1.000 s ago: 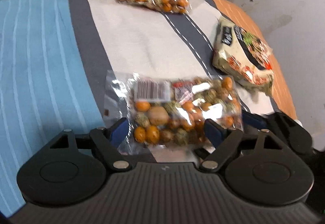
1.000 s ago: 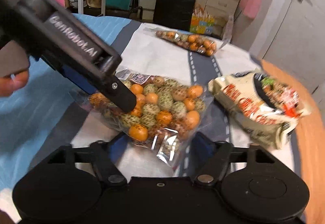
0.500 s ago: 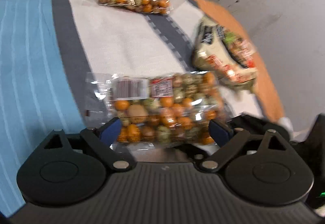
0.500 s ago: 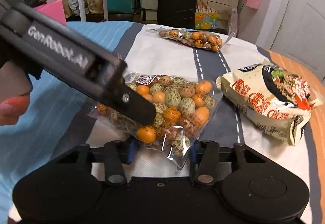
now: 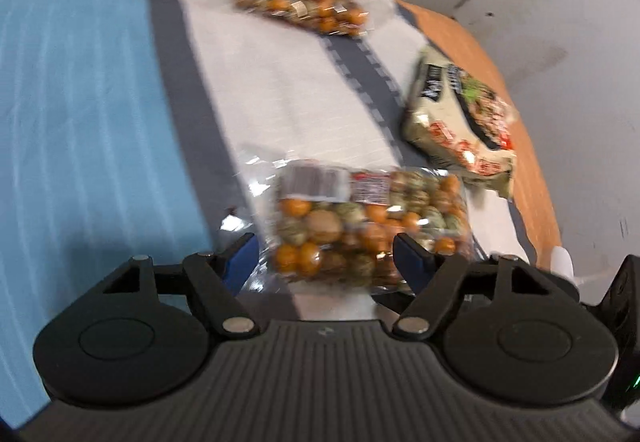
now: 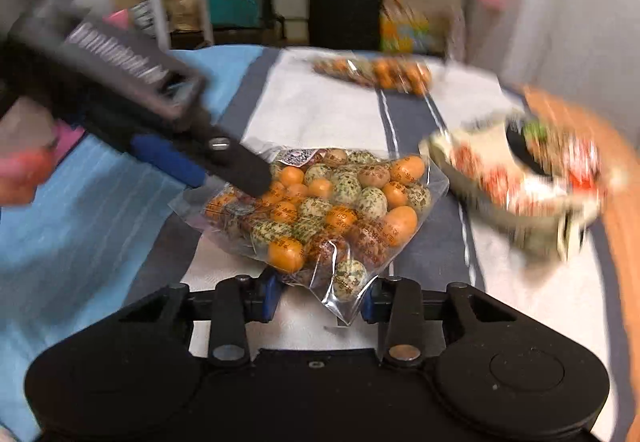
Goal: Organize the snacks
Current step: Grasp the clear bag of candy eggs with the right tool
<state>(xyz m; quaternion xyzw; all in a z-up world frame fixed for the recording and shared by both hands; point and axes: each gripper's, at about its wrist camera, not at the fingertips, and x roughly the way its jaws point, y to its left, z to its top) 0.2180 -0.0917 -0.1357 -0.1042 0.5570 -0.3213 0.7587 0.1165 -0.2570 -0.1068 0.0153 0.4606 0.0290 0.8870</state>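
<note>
A clear bag of orange and green speckled snack balls (image 5: pixel 368 226) (image 6: pixel 328 209) lies on the striped cloth in front of both grippers. My left gripper (image 5: pixel 326 262) is open, its blue-padded fingers on either side of the bag's near end. In the right wrist view it comes in from the left over the bag. My right gripper (image 6: pixel 320 298) has narrowed around the bag's near corner; the jaws stand close on the plastic, contact unclear. A second bag of the same balls (image 5: pixel 304 7) (image 6: pixel 376 71) lies at the far side. A cream noodle packet (image 5: pixel 460 125) (image 6: pixel 516 181) lies to the right.
The cloth has a blue striped part (image 5: pixel 80 101) on the left and a white part with grey bands (image 5: pixel 280 81) in the middle. The orange table edge (image 5: pixel 528 145) runs along the right. A black suitcase (image 6: pixel 346 1) and furniture stand beyond the table.
My right gripper has narrowed around the near corner of the bag. My left gripper has shifted, with the bag still between its open fingers. Both views are blurred by motion.
</note>
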